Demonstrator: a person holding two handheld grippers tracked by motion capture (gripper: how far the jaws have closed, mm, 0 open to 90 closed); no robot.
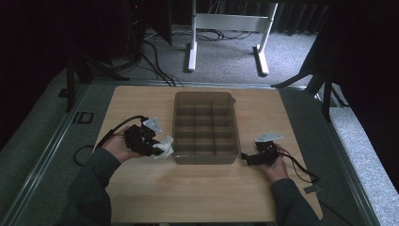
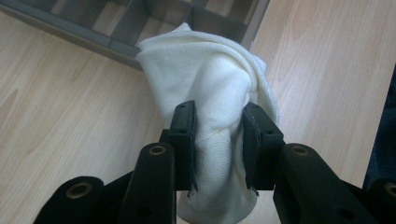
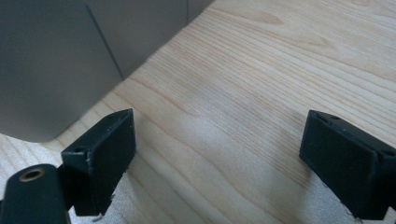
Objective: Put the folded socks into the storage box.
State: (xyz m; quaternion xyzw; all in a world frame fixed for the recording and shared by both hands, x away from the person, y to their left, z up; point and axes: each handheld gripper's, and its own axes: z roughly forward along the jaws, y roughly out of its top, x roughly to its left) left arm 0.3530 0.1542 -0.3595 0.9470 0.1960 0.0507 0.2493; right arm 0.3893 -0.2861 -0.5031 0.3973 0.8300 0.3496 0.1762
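**White cloth held beside the grey tray**

From the high view, a light wooden worktop [image 1: 197, 183] stands in a dark room. Behind it lie a grey carpet, black cables and the white legs of another table [image 1: 226, 33]. A grey tray [image 1: 204, 160] with many small boxes inside sits in the middle of the worktop. The left hand [image 1: 117, 149] rests on the wood near the tray's left front corner. Its left tongs [image 1: 157, 149] point toward the tray and hold a white cloth [image 1: 165, 146] just beside that corner. The right hand [image 1: 274, 167] lies by the tray's right front corner, and the right tongs [image 1: 245, 157] point at the tray wall.

In the left gripper view, the two black jaws squeeze the cloth from both sides. The cloth bunches up above them, in front of the tray's edge.

In the right gripper view, the jaws stand wide apart with bare wood between them. The tray's grey wall is close by on the left.
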